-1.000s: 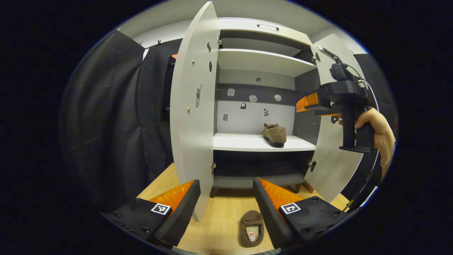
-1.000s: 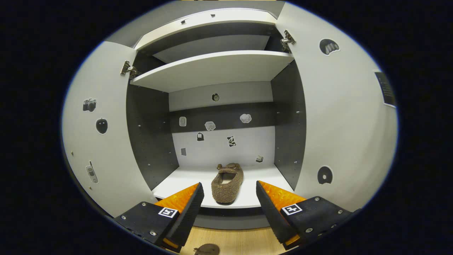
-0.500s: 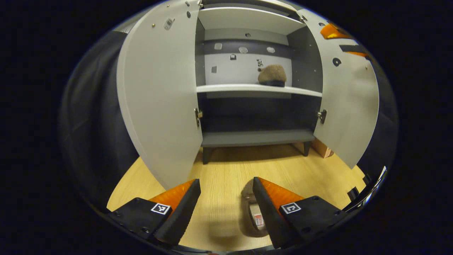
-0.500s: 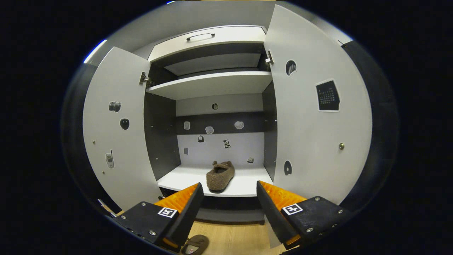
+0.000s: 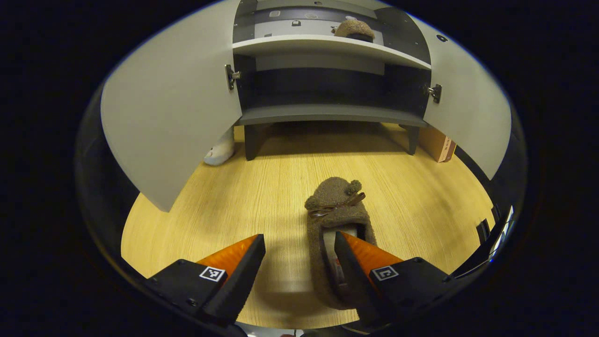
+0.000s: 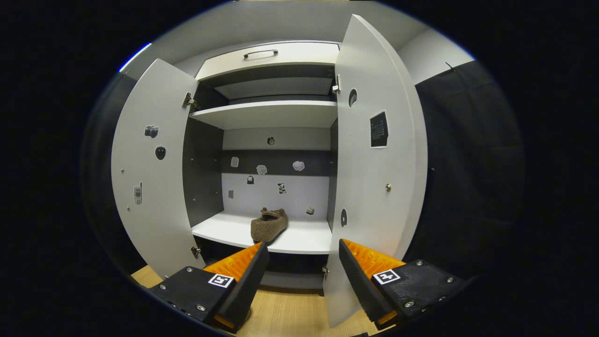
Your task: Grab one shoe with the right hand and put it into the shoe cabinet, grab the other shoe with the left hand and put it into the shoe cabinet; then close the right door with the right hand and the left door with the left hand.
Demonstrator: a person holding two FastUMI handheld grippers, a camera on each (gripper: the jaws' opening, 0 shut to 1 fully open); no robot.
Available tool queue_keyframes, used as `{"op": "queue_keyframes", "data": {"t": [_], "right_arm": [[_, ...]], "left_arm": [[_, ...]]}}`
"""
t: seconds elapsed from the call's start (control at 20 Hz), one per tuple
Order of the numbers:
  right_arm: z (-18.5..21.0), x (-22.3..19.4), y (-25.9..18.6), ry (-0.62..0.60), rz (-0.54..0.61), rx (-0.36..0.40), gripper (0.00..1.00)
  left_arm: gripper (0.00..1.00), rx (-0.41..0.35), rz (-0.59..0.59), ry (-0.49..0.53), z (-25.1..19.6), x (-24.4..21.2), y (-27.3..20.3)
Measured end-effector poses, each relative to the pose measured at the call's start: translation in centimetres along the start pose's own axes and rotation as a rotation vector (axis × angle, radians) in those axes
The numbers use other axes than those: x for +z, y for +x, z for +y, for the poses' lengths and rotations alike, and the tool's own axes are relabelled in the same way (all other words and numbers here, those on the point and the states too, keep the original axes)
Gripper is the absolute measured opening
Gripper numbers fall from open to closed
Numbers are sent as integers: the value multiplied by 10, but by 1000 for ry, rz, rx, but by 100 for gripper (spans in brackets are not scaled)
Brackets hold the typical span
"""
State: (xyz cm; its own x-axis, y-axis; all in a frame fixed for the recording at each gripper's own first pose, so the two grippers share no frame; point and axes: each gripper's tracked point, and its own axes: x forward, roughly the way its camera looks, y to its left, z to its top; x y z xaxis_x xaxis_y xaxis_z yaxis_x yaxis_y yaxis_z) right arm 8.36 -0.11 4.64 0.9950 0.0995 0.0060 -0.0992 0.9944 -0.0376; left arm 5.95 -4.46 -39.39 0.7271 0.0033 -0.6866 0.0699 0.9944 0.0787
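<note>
1. One shoe (image 5: 338,220) on floor (image 5: 224,206) before cabinet (image 5: 327,112), beside left gripper (image 5: 299,262), fingers spread, its right finger overlapping it.
2. Other shoe (image 6: 268,224) on cabinet shelf (image 6: 299,236), beyond right gripper (image 6: 303,270), spread, empty.

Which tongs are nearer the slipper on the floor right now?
Left. The left tongs hang open just above the brown slipper on the floor, one finger overlapping it. The right tongs face the shoe cabinet, away from it.
</note>
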Motion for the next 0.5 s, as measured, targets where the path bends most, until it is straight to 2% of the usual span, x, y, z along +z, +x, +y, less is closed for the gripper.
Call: {"op": "queue_keyframes", "data": {"t": [0.15, 0.3, 0.35, 0.4, 0.45, 0.5], "right_arm": [[-9, -3, -9, 21, -1, 0, 92], [-15, -3, -12, 26, -7, 1, 93], [-16, -2, -14, 27, -9, 5, 92], [-16, 0, -18, 30, -15, 10, 92], [-17, 1, -19, 31, -18, 11, 92], [-18, 2, -21, 31, -21, 13, 92]], "left_arm": [[98, -35, 54, 3, -6, -2, 16], [77, -77, 123, -38, -15, -17, 26], [69, -90, 142, -60, -18, -20, 28], [53, -124, 145, -72, -23, -21, 30], [49, -127, 147, -81, -23, -19, 29], [30, -125, 168, -78, -21, -20, 29]]}}
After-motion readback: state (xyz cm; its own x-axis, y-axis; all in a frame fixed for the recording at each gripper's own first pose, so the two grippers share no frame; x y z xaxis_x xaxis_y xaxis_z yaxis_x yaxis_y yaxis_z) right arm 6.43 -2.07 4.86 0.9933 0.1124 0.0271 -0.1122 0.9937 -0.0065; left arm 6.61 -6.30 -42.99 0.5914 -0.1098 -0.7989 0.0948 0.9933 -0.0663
